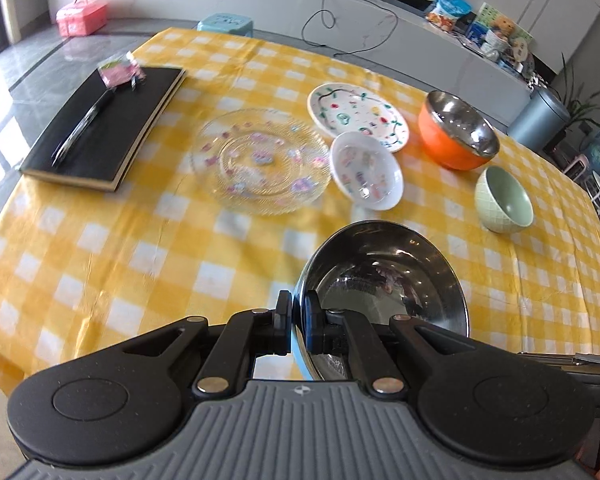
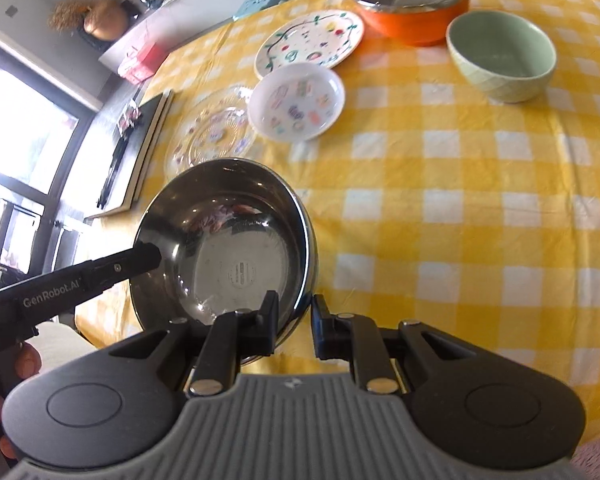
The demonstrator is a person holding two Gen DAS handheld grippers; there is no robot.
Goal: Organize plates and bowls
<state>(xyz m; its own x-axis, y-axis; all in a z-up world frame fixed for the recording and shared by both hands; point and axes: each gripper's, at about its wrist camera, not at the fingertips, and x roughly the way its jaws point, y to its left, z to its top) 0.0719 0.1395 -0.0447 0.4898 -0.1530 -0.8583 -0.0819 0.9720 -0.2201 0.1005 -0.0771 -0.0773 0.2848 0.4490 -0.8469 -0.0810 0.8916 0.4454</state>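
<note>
We grip the steel bowl rim with the left gripper, jaws closed on it; right gripper jaws straddle the rim, slightly open

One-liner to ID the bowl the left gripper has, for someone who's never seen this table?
On the yellow checked tablecloth, look at the near edge, where the left gripper pinches a rim. That is the steel bowl, tilted and off the cloth. Unlike the orange bowl and green bowl, it has a light blue outside.
</note>
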